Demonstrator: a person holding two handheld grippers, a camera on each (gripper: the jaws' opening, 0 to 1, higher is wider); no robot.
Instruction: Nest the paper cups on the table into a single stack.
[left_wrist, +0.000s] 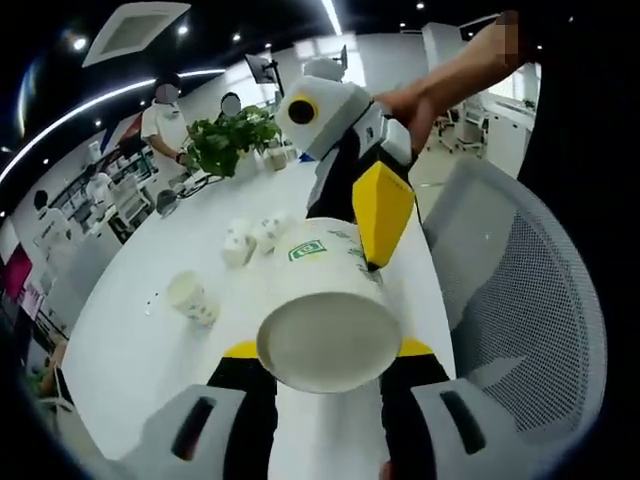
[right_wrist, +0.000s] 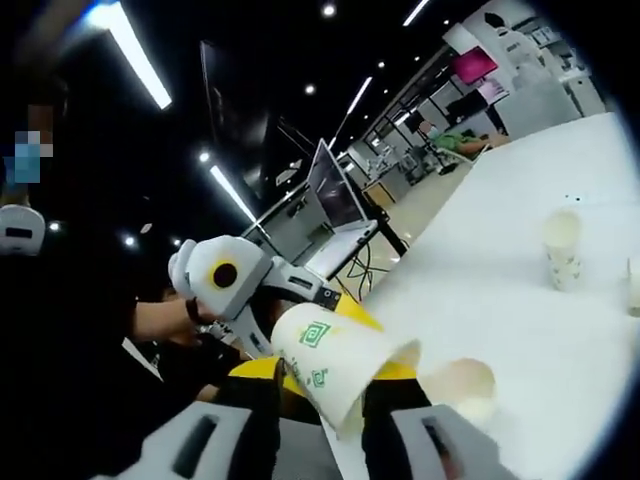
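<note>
In the left gripper view my left gripper (left_wrist: 328, 350) is shut on a white paper cup (left_wrist: 322, 335), whose base faces the camera. The right gripper (left_wrist: 372, 215) reaches in from above, one yellow jaw against that cup's far end by a green logo. In the right gripper view my right gripper (right_wrist: 325, 372) is shut on a white cup with a green logo (right_wrist: 332, 365). The left gripper (right_wrist: 235, 275) sits just behind it. Another cup's open mouth (right_wrist: 462, 385) shows right of my jaws; what holds it is hidden. Loose cups (left_wrist: 192, 298) (left_wrist: 238, 243) (left_wrist: 268, 232) (right_wrist: 563, 250) stand on the white table (left_wrist: 150, 360).
A grey mesh chair (left_wrist: 520, 300) stands close on the right of the table. A potted plant (left_wrist: 235, 135) sits at the table's far end, with people standing behind it. A laptop (right_wrist: 335, 190) stands on a desk past the table's edge.
</note>
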